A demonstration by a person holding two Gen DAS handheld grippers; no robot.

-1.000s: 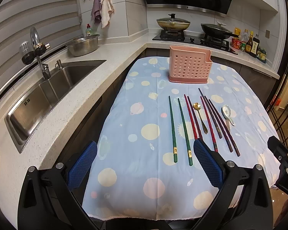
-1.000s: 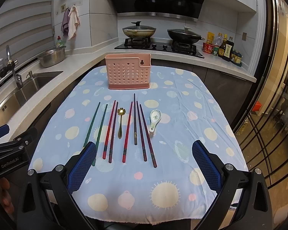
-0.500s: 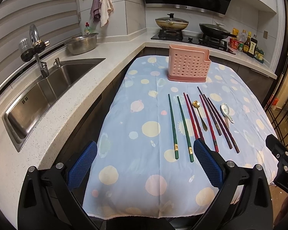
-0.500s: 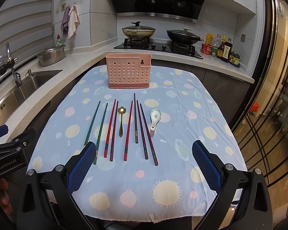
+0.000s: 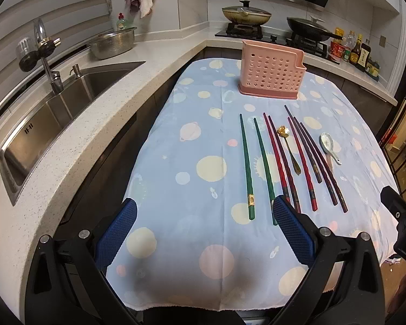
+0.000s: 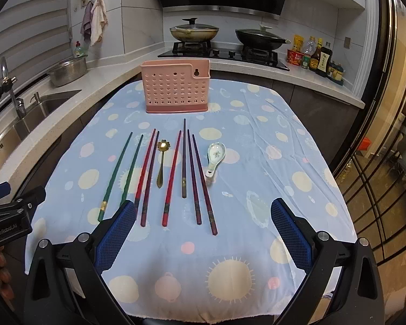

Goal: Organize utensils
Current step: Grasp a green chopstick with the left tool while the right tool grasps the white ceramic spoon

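Observation:
A pink perforated utensil holder [image 6: 175,89] stands upright at the far end of the table; it also shows in the left wrist view [image 5: 271,73]. In front of it lie two green chopsticks [image 6: 116,170], several red and dark purple chopsticks [image 6: 172,178], a gold spoon [image 6: 161,162] and a white ceramic spoon [image 6: 215,157], all in a row. My left gripper [image 5: 203,228] is open and empty above the near table end, left of the green chopsticks [image 5: 247,168]. My right gripper [image 6: 203,230] is open and empty above the chopsticks' near ends.
The table carries a blue spotted cloth [image 6: 270,162]. A white counter with a steel sink [image 5: 54,113] and a tap runs along the left. A steel bowl [image 5: 112,44] stands behind the sink. A stove with two pans [image 6: 195,33] and sauce bottles [image 6: 320,58] lies beyond the table.
Both grippers have moved slightly forward toward the utensils, so the chopsticks' near ends sit closer to the fingers. Both stay open and empty. Nothing on the table has moved.

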